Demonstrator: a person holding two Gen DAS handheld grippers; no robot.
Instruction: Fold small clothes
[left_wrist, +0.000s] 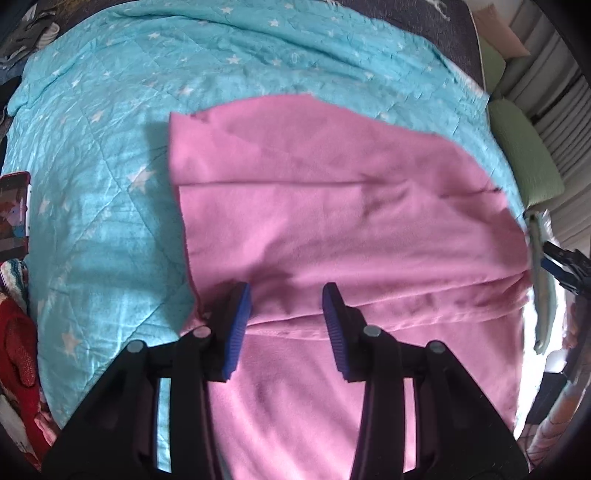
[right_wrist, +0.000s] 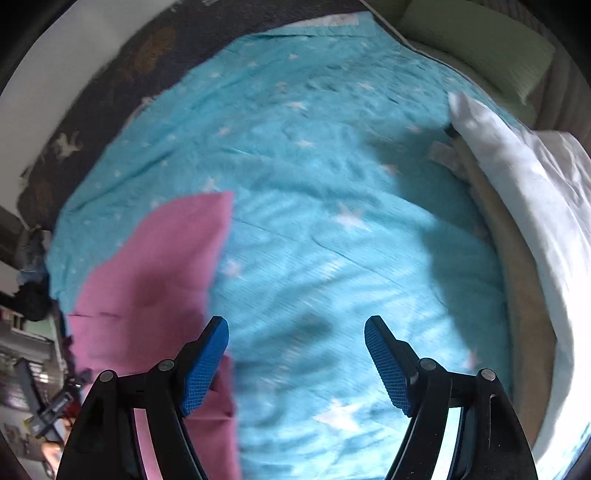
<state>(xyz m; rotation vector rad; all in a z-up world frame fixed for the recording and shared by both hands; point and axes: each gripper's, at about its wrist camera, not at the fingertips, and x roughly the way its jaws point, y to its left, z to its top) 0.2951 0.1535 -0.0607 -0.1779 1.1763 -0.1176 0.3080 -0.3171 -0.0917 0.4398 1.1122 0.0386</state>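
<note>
A pink garment (left_wrist: 332, 229) lies spread flat on a turquoise star-print quilt (left_wrist: 110, 166), with fold lines running across it. My left gripper (left_wrist: 286, 295) is open and empty, its blue pads just above the garment's near part. In the right wrist view the garment's edge (right_wrist: 155, 266) lies at the lower left. My right gripper (right_wrist: 295, 332) is open wide and empty, hovering over the bare quilt (right_wrist: 332, 184) just right of the garment's edge. The right gripper also shows at the far right of the left wrist view (left_wrist: 565, 266).
A phone (left_wrist: 14, 210) lies on the quilt's left edge, with red and knitted clothes (left_wrist: 18, 332) below it. Green pillows (left_wrist: 524, 155) lie at the right. A white cloth (right_wrist: 535, 206) and green pillow (right_wrist: 480, 48) border the quilt's right side. A dark patterned sheet (right_wrist: 110, 92) lies beyond.
</note>
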